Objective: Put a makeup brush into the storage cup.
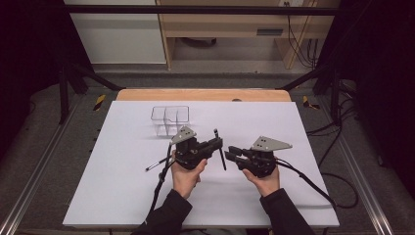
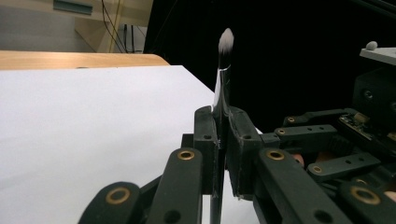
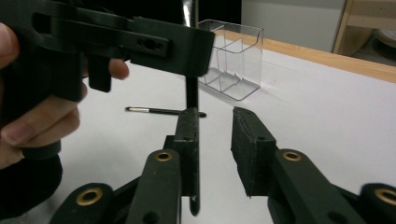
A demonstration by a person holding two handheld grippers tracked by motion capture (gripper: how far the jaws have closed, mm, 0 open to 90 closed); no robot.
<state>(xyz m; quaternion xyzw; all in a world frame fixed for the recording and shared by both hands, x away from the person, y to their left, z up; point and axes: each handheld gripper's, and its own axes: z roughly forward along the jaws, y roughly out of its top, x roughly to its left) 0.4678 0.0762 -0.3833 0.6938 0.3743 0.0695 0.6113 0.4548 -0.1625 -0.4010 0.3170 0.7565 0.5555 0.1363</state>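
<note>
High view, left hand-held gripper (image 1: 219, 143) level, clamping brush (image 1: 221, 151)

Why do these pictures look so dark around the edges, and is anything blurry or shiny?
High view: the white table is brightly lit, the surroundings nearly black, with soft shadows under the hands. Left gripper view: the near claw is slightly soft, and the brush it grips carries a glossy glint against blackness. Right gripper view: the clear box shows pale reflections, and the close-up fingers are blurred.
</note>
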